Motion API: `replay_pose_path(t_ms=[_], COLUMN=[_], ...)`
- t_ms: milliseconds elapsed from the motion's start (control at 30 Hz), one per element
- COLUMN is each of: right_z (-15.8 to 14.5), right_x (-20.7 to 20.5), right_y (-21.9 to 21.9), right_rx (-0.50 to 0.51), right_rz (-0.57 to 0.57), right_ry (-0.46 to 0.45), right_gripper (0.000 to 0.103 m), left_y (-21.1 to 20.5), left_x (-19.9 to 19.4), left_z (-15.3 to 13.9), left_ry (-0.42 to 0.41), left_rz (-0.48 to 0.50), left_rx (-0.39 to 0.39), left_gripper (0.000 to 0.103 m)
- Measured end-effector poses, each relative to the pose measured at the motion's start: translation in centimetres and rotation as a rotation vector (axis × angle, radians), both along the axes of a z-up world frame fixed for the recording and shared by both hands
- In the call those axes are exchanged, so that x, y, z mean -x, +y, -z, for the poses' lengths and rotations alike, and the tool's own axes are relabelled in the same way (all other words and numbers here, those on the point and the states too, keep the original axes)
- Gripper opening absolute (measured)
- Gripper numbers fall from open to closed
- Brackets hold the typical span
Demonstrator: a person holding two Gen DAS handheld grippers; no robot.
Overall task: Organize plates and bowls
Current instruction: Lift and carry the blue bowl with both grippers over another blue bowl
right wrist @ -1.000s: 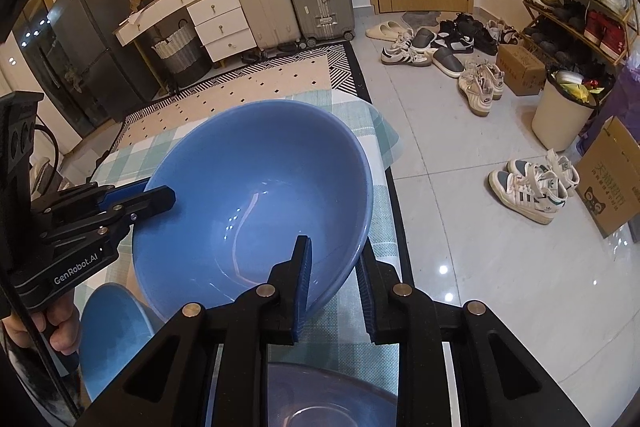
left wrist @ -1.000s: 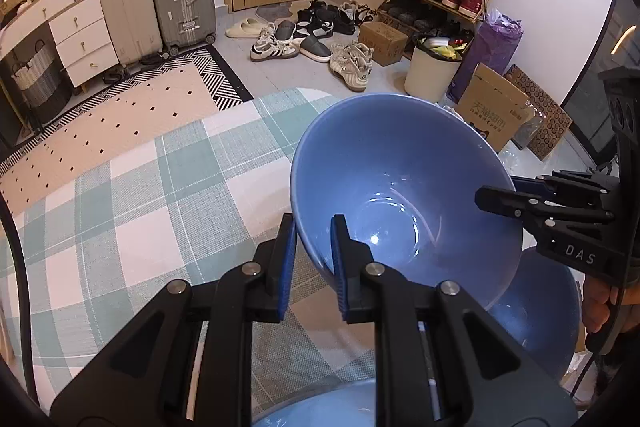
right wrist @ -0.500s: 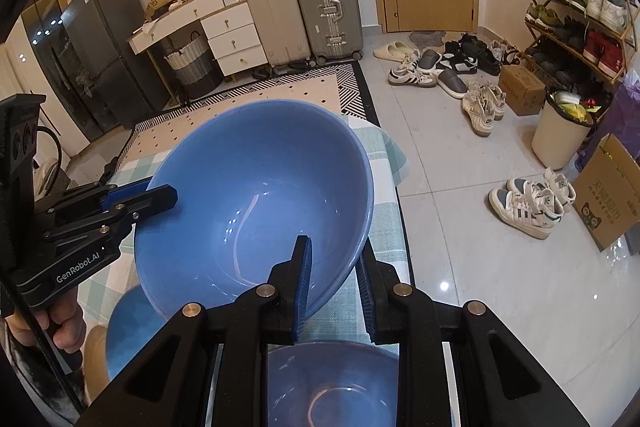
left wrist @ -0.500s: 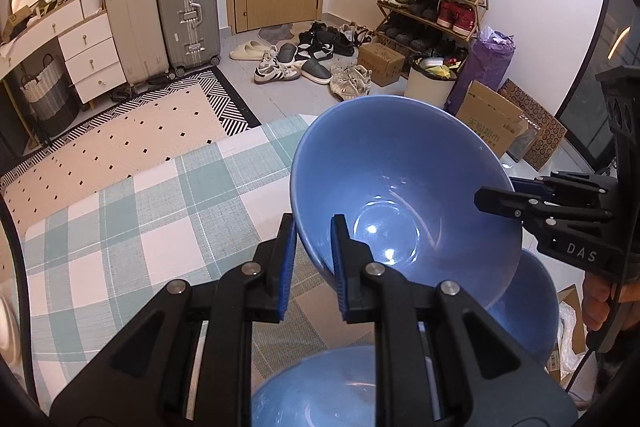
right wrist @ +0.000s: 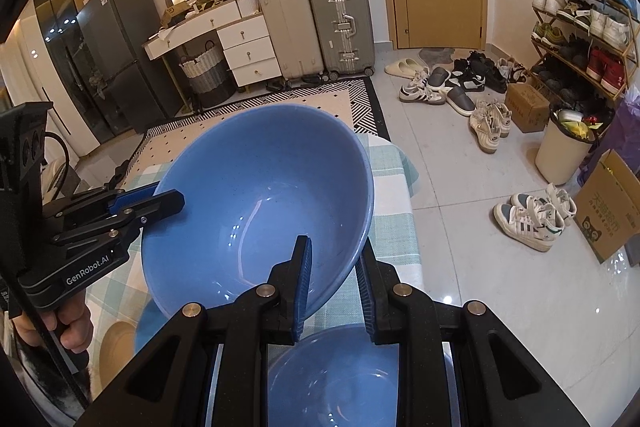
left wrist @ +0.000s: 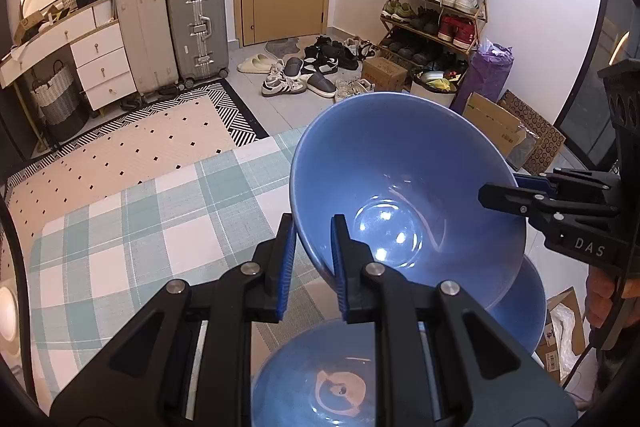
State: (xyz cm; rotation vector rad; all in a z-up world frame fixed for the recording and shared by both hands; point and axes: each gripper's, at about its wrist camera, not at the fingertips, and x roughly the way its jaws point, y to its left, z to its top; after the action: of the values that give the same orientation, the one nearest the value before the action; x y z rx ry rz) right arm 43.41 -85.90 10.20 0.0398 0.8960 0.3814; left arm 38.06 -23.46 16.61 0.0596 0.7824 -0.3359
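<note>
left wrist view: left gripper [left wrist: 313,259] clamped on the near rim of the big blue bowl [left wrist: 404,195], and across it the right gripper [left wrist: 486,195] bites the far rim. the checked tablecloth [left wrist: 132,223] has dropped further away below over the last second, so the bowl's climbing, carried two-handed. under the jaws, a second blue bowl [left wrist: 320,379] waits — likely the stacking target. right wrist view agrees: right gripper [right wrist: 334,283] tight on the rim.

Glossy glazed blue bowl [left wrist: 408,195]; woven checked tablecloth [left wrist: 132,227]; matt black plastic fingers [left wrist: 280,267].
</note>
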Motion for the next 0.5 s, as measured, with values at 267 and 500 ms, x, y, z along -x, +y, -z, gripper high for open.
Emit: replay_pose_path(t_ms=[267, 500], right_z=[-1.5, -2.5], right_x=[1.8, 3.4], right_y=[0.6, 1.4], right_rx=[-0.006, -0.011], right_rz=[-0.016, -0.036], right_ry=[-0.028, -0.048], right_gripper=[0.023, 0.023], left_y=[0.6, 1.2], left_x=[3.2, 5.7], left_z=[-1.9, -2.7], left_ry=[-0.023, -0.028], left_rz=[-0.012, -0.025], left_rx=[0.001, 0.0], left_gripper=[0.014, 0.014])
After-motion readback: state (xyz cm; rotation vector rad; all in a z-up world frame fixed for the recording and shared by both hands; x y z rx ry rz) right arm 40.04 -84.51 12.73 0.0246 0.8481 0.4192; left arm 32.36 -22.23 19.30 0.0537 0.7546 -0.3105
